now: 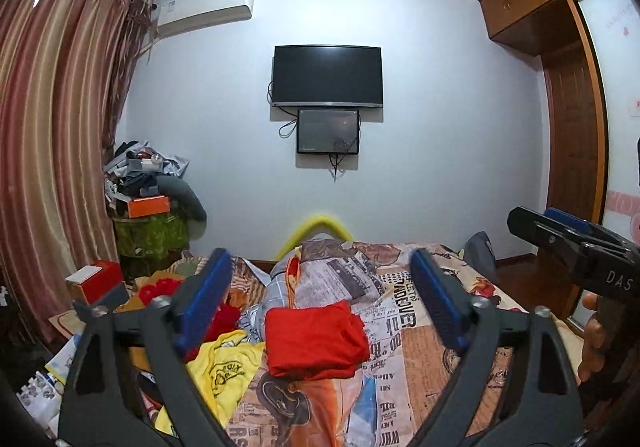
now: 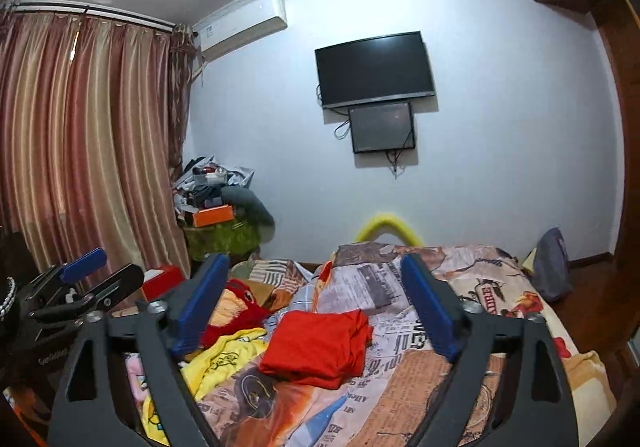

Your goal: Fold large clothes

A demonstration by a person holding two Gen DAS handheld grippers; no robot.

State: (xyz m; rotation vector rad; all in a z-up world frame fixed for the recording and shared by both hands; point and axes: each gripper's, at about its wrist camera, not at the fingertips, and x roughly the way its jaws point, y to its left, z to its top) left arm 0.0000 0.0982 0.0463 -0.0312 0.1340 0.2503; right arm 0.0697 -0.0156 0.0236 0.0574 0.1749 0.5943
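Observation:
A folded red garment [image 1: 316, 339] [image 2: 318, 343] lies on the printed bedspread [image 1: 404, 331] [image 2: 404, 371]. Left of it a yellow garment [image 1: 224, 367] [image 2: 224, 361] lies crumpled. My left gripper [image 1: 322, 301] is raised over the bed, its jaws wide apart and empty, the red garment below and beyond them. My right gripper [image 2: 316, 303] is held level beside it, open and empty too. Each gripper shows in the other's view, the right gripper [image 1: 560, 227] at the right edge and the left gripper [image 2: 88, 271] at the left edge.
A rolled quilt [image 1: 320, 271] runs along the bed. Red fabric and boxes [image 1: 96, 279] crowd the bed's left side. A cluttered stand [image 1: 148, 207] is by the striped curtains [image 1: 52, 147]. A television [image 1: 326, 75] hangs on the far wall, a wardrobe [image 1: 572, 107] on the right.

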